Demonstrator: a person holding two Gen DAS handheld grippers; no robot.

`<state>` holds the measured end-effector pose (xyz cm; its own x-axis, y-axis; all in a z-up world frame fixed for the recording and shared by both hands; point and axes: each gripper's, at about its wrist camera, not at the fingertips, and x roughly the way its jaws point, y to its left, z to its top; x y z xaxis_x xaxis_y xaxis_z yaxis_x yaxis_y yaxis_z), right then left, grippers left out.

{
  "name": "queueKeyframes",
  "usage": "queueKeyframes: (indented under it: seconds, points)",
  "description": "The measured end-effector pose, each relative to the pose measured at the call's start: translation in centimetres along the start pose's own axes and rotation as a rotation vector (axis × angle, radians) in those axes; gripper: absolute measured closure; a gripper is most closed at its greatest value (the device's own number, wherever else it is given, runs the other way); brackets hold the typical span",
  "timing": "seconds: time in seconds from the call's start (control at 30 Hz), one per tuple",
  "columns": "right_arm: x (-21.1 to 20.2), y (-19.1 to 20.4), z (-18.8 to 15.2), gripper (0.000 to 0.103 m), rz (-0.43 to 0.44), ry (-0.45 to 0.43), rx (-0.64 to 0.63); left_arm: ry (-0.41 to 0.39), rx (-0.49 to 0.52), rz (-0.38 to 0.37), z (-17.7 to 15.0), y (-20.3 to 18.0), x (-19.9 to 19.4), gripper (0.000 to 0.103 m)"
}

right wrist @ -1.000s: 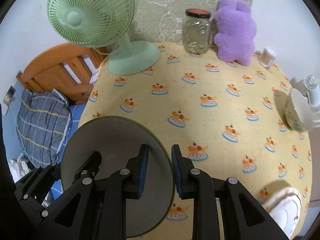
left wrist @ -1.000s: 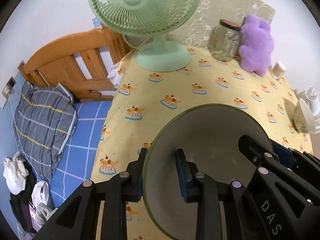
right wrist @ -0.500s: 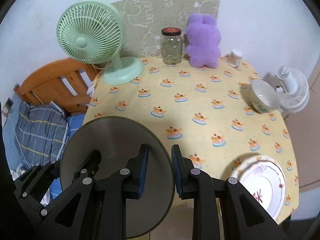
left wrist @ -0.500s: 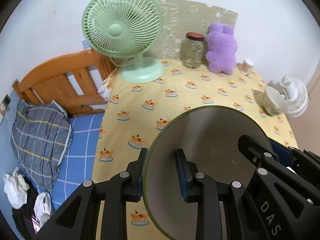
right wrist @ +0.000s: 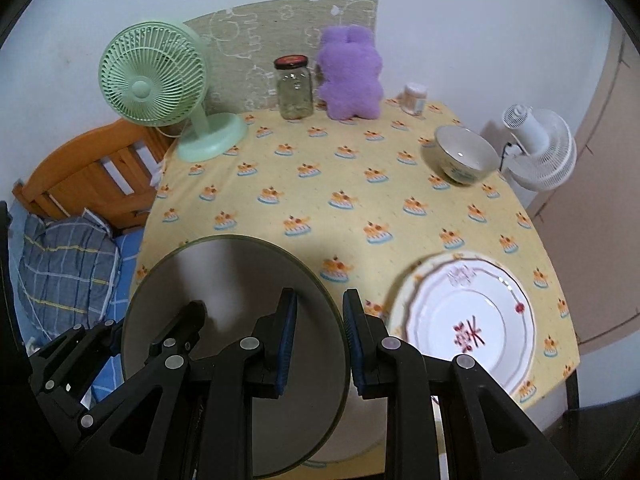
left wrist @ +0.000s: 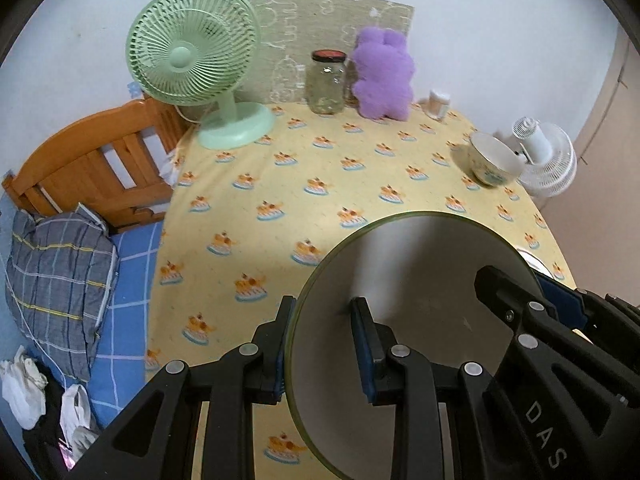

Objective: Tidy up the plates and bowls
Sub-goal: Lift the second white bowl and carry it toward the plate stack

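In the left wrist view, the grey plate (left wrist: 416, 280) is clamped at its left rim by the left tongs (left wrist: 322, 344), above the worktop (left wrist: 280, 184). In the right wrist view, its right rim is gripped by the right tongs (right wrist: 320, 340), beside the patterned plate (right wrist: 468, 320); a bowl (right wrist: 464, 158) is seen beyond.

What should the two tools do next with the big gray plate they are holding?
Probably carry the gray plate over to the white plate and lower it on top. The left tool and right tool each pinch its rim on opposite sides, holding it above the near edge of the table, and the white plate lies flat close by, with nothing on it.
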<state>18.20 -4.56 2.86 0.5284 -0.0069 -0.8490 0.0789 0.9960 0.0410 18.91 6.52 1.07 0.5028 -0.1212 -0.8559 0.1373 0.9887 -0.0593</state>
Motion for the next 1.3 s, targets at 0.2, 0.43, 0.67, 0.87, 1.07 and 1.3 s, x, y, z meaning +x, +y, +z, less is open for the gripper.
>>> queueKeyframes:
  seconds: [0.2, 0.43, 0.67, 0.87, 1.07, 1.3]
  points:
    - [0.3, -2.4, -1.5, 0.076, -0.006, 0.032, 0.007, 0.043, -0.003, -0.015, -1.4, -2.3, 0.8, 0.077]
    - [1.6, -4.6, -3.0, 0.076, 0.009, 0.087, -0.027, 0.094, -0.027, -0.002, -3.2, -4.2, 2.3, 0.077]
    - [4.1, -5.8, -3.9, 0.076, 0.062, 0.148, -0.062, 0.146, -0.069, 0.047, -4.5, -5.2, 4.1, 0.077]
    - [5.6, -6.4, -3.8, 0.076, 0.104, 0.175, -0.096, 0.152, -0.097, 0.09, -4.6, -5.8, 4.9, 0.077]
    - [6.2, -6.9, -3.4, 0.076, 0.162, 0.191, -0.126, 0.158, -0.119, 0.153, -4.5, -6.2, 4.8, 0.077]
    - [6.6, -6.9, -3.3, 0.076, 0.226, 0.205, -0.16, 0.163, -0.134, 0.229, -4.6, -6.6, 4.7, 0.077]
